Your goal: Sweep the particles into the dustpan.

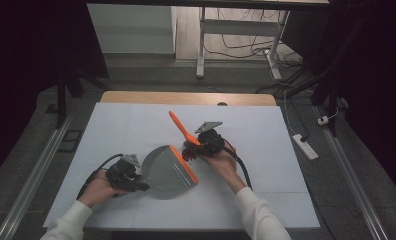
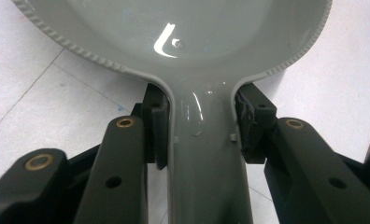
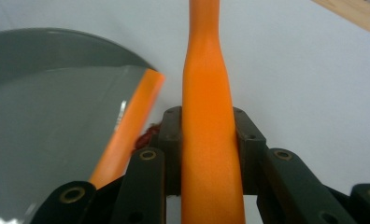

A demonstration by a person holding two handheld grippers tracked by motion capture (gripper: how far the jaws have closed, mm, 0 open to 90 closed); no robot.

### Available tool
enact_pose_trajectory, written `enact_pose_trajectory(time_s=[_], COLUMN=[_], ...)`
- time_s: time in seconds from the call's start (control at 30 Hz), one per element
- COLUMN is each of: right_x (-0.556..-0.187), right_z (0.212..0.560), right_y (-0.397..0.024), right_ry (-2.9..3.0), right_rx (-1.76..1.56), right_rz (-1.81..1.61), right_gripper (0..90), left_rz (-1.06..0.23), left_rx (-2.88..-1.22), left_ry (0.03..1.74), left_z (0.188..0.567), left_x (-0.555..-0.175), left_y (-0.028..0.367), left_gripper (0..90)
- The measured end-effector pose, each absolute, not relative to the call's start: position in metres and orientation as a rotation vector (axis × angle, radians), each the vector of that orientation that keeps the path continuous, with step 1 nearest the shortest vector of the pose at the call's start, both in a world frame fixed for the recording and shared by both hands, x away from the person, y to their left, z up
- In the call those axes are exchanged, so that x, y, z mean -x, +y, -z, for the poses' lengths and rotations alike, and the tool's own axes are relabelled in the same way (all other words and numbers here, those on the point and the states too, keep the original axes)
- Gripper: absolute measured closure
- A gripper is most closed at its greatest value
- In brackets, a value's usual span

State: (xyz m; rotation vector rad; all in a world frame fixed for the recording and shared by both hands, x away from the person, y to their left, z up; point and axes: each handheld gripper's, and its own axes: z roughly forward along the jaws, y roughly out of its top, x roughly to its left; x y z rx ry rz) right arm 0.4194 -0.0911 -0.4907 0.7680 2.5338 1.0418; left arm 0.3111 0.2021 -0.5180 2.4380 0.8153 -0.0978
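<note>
Tongs (image 2: 199,128) clamp dustpan (image 1: 168,172) handle; other tongs (image 3: 206,140) clamp orange brush (image 3: 206,140).

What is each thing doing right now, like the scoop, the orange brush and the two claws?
Grey dustpan: flat on the white table, orange lip toward the brush, handle clamped.
Orange brush: held by its handle, dark red bristles down beside the dustpan's lip.
Left claw: shut on the dustpan's handle.
Right claw: shut on the brush's handle.
</note>
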Motion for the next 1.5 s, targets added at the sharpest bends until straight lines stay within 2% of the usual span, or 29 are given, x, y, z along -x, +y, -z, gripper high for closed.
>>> enact_pose_trajectory(time_s=[0.7, 1.03, 1.23, 1.5], right_x=[-0.385, -0.396, -0.41, -0.425], right_z=[0.481, 0.454, 0.463, 0.48], right_y=[-0.052, -0.088, -0.103, -0.101], right_ry=[2.656, 2.472, 2.442, 2.438], right_rx=[-0.617, -0.698, -0.787, -0.823], right_rz=[-1.187, -1.271, -1.204, -1.094], right_gripper=[70.4, 70.4, 70.4, 70.4], left_rz=[0.097, 0.099, 0.096, 0.095], left_rx=[-2.441, -2.44, -2.442, -2.441], left_ry=[0.813, 0.812, 0.812, 0.812], left_z=[0.519, 0.519, 0.52, 0.52], left_x=[-0.311, -0.311, -0.311, -0.311], left_y=[0.202, 0.202, 0.202, 0.202], left_gripper=[61.7, 61.7, 61.6, 61.7])
